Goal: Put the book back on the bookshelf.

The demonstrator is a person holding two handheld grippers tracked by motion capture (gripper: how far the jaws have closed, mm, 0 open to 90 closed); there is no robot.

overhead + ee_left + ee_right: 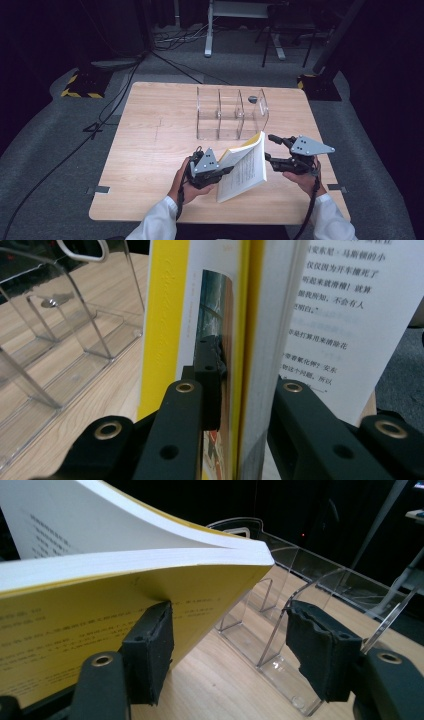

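A paperback book (245, 167) with a yellow cover is held tilted above the table, its white printed pages facing up. My left gripper (225, 172) is shut on its lower left edge; in the left gripper view the jaws (245, 390) clamp the cover and a block of pages of the book (260, 315). My right gripper (270, 147) stands open at the book's right side. In the right gripper view its left pad (150, 645) rests against the yellow cover (125, 610), while the other pad stands apart over the wood.
A clear acrylic organizer (232, 115) with three upright compartments stands on the wooden table (150, 150) just behind the book, close to the right gripper (230, 645). A small grey piece (253, 99) sits at its far right top. Cables and stands lie on the floor beyond.
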